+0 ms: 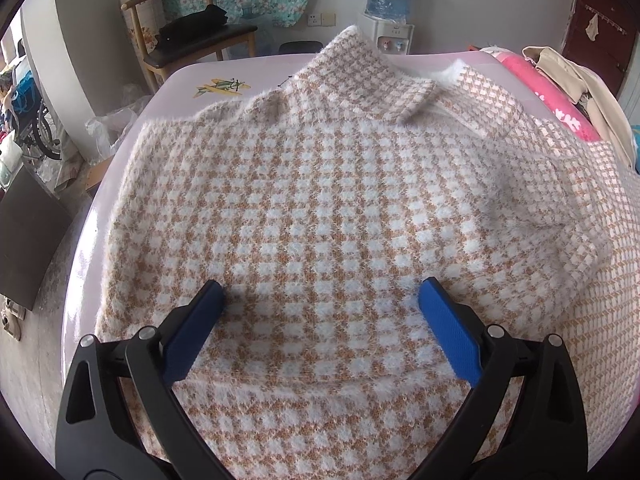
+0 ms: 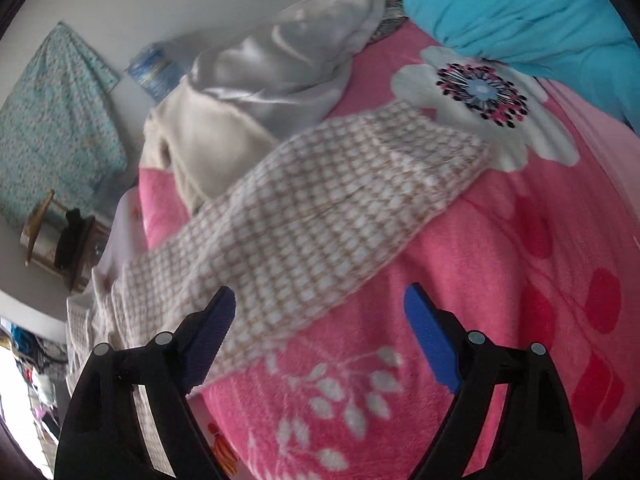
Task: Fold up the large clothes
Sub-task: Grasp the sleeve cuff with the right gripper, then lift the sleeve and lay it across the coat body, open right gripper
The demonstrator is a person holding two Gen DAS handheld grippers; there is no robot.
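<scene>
Lying flat, one checked sweater (image 1: 320,200) below two open claws.

Between and beyond the wide-apart jaws of the left gripper (image 1: 320,300), black-framed with blue pads, spreads the sweater (image 1: 328,208), checked in tan and white with fuzzy white edging. It lies on a pale lilac table (image 1: 240,72) bearing a yellow aeroplane print (image 1: 222,87) far ahead, left of the jaws. Ahead of the right gripper (image 2: 320,300), also black with blue pads, the sweater's sleeve (image 2: 320,208) shows the same tan-and-white check, over a pink blanket (image 2: 460,280) printed with white flowers, white leaves and red shapes. Far ahead to the right sits a turquoise cushion (image 2: 520,12); to the left, cream clothing (image 2: 208,136).
</scene>
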